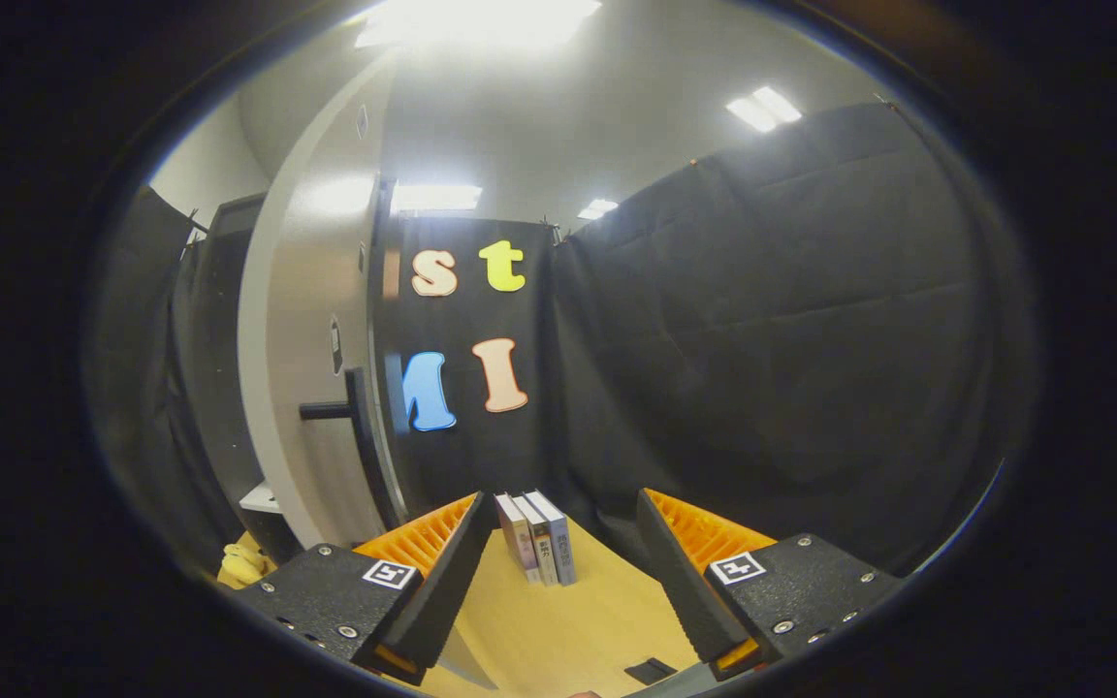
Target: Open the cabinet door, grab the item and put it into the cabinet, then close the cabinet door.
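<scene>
Gripper view shows the gripper (558, 582) with its jaws spread wide and holding nothing above the wooden bench (558, 630), three books (537, 538) standing upright just ahead between them, and the cabinet (311, 388) with its door handle (337, 409) to the far left.

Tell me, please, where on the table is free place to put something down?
The wooden table is bare between the open tool fingers, from the standing books down to the small black item. It is crowded left of the tool, where the open cabinet door stands with a yellow object beside it.
</scene>
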Available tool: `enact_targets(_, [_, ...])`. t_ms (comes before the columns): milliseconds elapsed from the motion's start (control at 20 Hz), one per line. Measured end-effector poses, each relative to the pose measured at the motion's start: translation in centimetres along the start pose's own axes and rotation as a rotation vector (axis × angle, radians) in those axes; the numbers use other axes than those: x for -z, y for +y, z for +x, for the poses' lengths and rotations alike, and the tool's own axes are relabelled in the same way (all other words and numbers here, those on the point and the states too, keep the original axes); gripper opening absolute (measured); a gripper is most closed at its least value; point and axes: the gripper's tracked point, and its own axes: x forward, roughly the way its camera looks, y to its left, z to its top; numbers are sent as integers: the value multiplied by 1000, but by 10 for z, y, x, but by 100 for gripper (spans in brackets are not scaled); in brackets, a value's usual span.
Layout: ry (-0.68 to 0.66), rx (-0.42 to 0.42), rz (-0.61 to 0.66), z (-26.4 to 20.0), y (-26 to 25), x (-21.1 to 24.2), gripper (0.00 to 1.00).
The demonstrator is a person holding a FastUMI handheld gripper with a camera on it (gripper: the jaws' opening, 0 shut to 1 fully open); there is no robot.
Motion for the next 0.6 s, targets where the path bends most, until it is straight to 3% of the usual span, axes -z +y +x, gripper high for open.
enact_targets(600, [-20,22,-39,1,34,8,91])
